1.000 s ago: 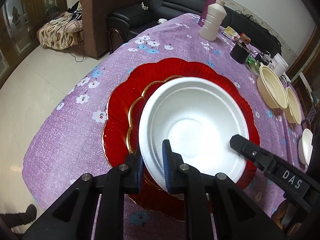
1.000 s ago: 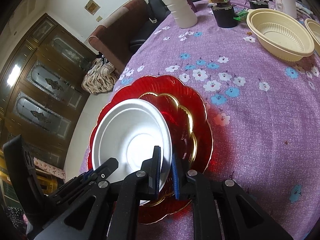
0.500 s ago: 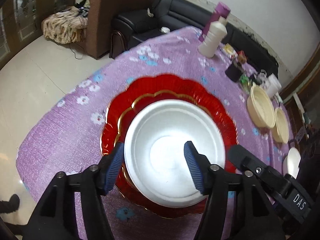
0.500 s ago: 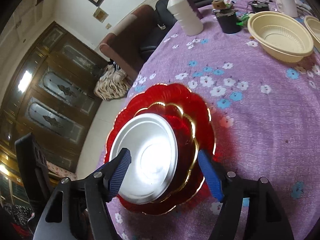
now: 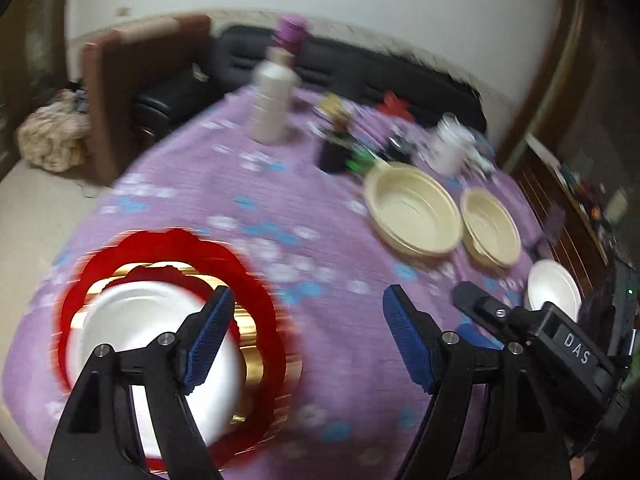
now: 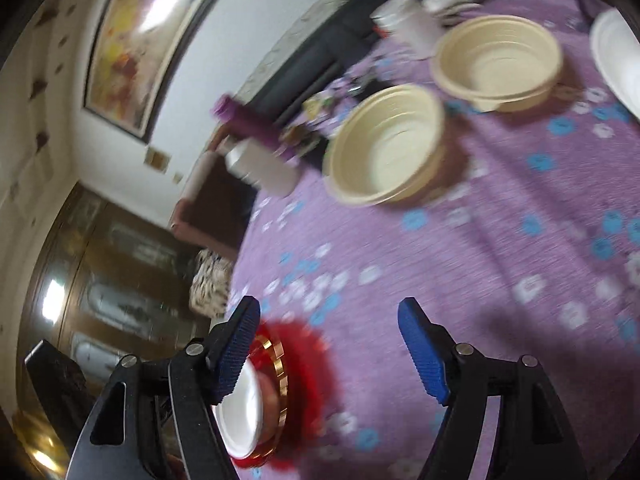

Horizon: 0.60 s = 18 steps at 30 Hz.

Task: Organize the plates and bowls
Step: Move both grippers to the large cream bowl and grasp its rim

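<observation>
The white bowl [image 5: 132,328] sits in the stacked red plates [image 5: 264,292], behind and left of your left claw's [image 5: 306,338] left finger. Your left claw is released; its jaws have just been opening, and only tablecloth [image 5: 320,216] shows between them. Your right claw [image 6: 328,348] is likewise released, jaws just opened, nothing between them; the white bowl [image 6: 240,408] lies beside its left finger. Two cream bowls [image 6: 384,144] stand ahead of it, well apart from both claws.
</observation>
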{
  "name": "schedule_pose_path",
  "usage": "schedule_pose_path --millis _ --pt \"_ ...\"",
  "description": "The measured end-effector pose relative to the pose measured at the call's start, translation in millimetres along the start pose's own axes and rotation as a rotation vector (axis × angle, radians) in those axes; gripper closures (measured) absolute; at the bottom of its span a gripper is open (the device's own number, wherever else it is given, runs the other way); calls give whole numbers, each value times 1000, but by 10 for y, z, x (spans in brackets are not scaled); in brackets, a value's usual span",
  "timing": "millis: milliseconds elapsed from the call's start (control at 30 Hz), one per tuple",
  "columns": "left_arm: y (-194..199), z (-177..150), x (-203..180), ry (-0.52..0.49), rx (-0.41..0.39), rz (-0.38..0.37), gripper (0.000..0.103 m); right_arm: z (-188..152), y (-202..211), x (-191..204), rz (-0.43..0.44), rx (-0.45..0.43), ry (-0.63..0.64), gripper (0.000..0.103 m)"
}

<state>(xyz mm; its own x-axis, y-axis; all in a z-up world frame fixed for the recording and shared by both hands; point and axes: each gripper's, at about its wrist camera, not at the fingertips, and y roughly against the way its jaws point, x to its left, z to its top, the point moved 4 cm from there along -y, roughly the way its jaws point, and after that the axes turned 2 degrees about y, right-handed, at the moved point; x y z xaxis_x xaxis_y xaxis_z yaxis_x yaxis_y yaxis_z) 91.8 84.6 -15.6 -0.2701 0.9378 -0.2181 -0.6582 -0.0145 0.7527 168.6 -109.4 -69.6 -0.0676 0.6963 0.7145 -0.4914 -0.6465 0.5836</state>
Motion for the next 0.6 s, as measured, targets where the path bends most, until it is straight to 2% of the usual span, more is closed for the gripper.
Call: schedule_pose_path --millis 67,167,400,600 --pt "-229 59 -189 -19 67 -7 26 124 -48 -136 13 25 -38 28" --pt "-489 168 -328 9 135 -7 26 351 -107 -296 7 43 -76 28" --pt "-992 453 -547 59 191 25 26 850 -277 -449 -19 38 -104 28" --pt "-1378 551 -613 88 219 53 26 1185 -499 -576 -67 37 -101 30"
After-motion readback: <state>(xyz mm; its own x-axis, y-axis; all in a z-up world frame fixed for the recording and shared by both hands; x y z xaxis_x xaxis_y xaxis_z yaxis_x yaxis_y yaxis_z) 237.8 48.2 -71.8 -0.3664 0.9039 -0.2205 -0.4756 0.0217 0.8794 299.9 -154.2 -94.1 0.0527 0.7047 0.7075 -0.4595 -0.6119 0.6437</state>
